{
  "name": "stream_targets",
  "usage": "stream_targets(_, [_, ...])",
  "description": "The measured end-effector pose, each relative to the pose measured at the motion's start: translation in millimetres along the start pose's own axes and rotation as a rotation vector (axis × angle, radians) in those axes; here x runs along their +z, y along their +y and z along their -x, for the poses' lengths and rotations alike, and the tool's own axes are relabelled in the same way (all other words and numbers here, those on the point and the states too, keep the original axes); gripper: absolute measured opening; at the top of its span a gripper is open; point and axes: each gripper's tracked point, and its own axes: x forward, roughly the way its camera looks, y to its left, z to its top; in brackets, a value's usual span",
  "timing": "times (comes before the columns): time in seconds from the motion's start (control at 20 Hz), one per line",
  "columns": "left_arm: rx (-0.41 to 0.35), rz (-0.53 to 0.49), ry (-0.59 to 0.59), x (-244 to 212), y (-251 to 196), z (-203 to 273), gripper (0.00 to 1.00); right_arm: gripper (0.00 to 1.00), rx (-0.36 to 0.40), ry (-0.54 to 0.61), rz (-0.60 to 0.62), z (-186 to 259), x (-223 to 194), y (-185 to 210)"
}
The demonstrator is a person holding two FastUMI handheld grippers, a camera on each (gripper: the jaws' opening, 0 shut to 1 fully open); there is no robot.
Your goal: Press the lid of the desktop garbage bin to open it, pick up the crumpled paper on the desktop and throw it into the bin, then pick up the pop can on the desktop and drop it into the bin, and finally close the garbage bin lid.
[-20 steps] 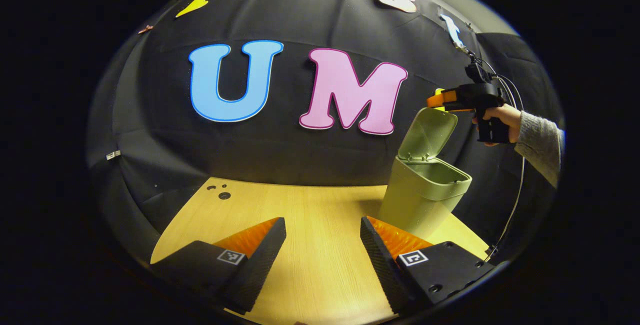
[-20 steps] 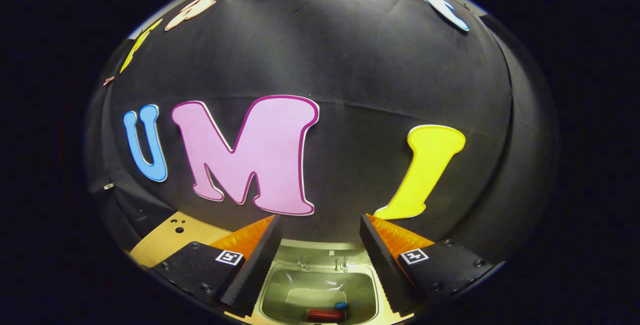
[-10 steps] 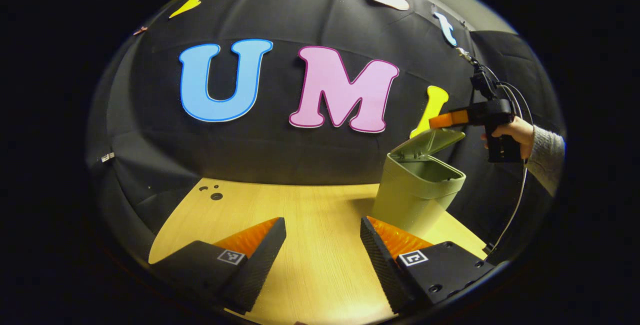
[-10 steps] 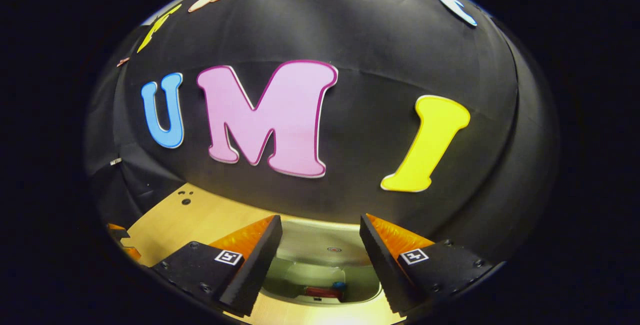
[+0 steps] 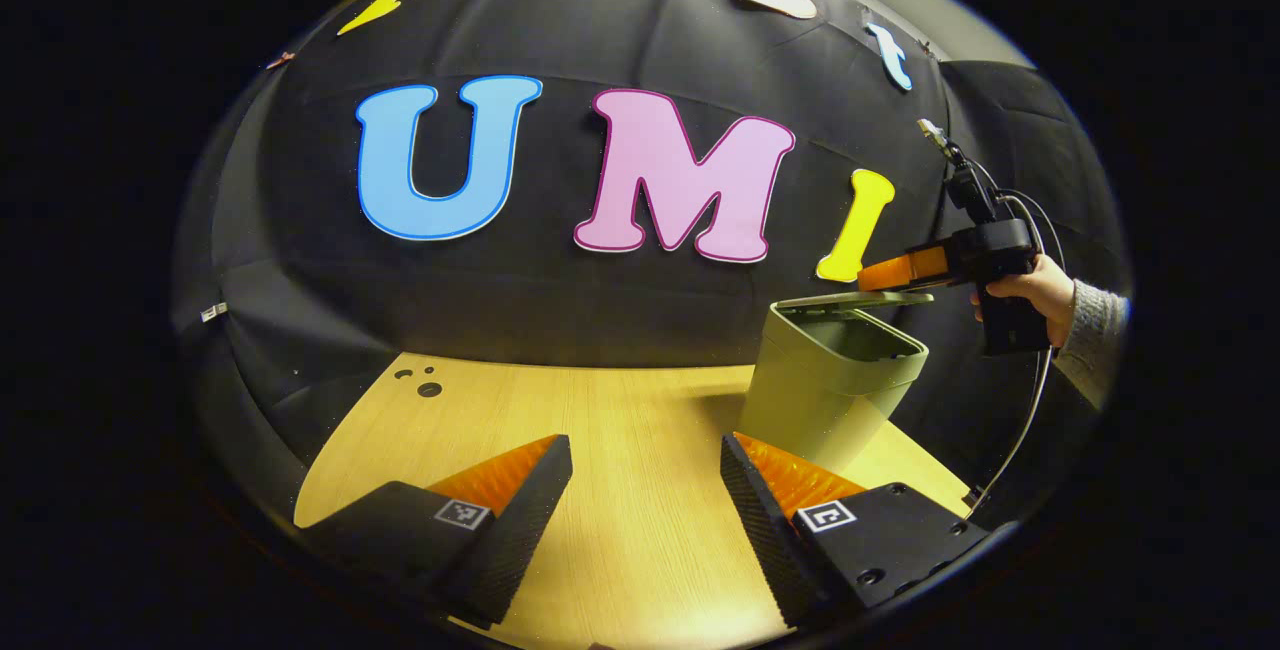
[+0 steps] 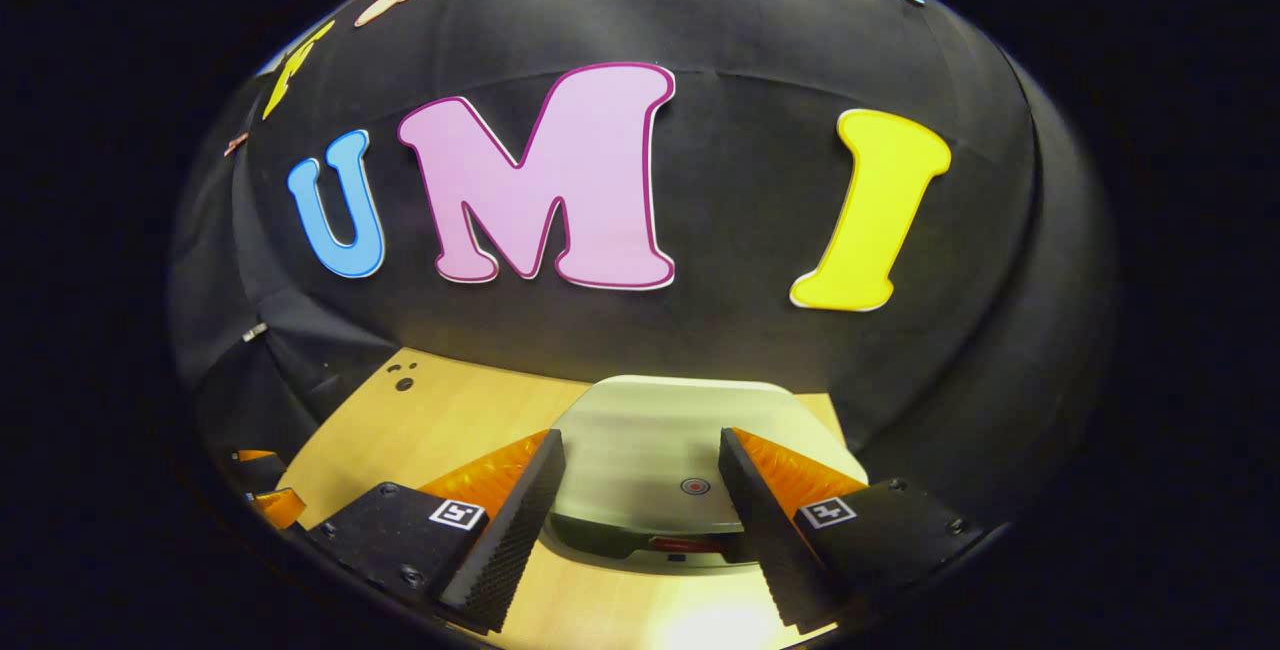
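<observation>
Right claw presses lid; can glimpsed beneath.

The lid looked smeary in the right gripper view. Under its front edge only a thin red strip of the pop can peeked out, and the rest of the bin's inside was hidden. In the left gripper view, the sleeve was cut off at the picture's edge. Whether the far gripper touched the lid there was too small to tell.
</observation>
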Motion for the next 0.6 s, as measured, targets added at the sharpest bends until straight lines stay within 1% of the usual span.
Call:
stream_targets(0.15, [-0.001, 0.002, 0.003, -1.6, -2.0, -0.6, 0.96, 0.96, 0.013, 0.036, -0.034, -0.7, -15.1, -5.0])
stream_targets(0.3, [-0.003, -0.001, 0.005, -1.7, -3.6, -0.8, 0.96, 0.92, -0.002, 0.065, -0.010, 2.8, -24.3, -10.0])
stream_targets(0.6, [-0.017, -0.008, 0.010, -2.9, -10.2, -1.9, 0.95, 0.92, -0.004, 0.095, 0.019, 3.5, -39.9, -13.8])
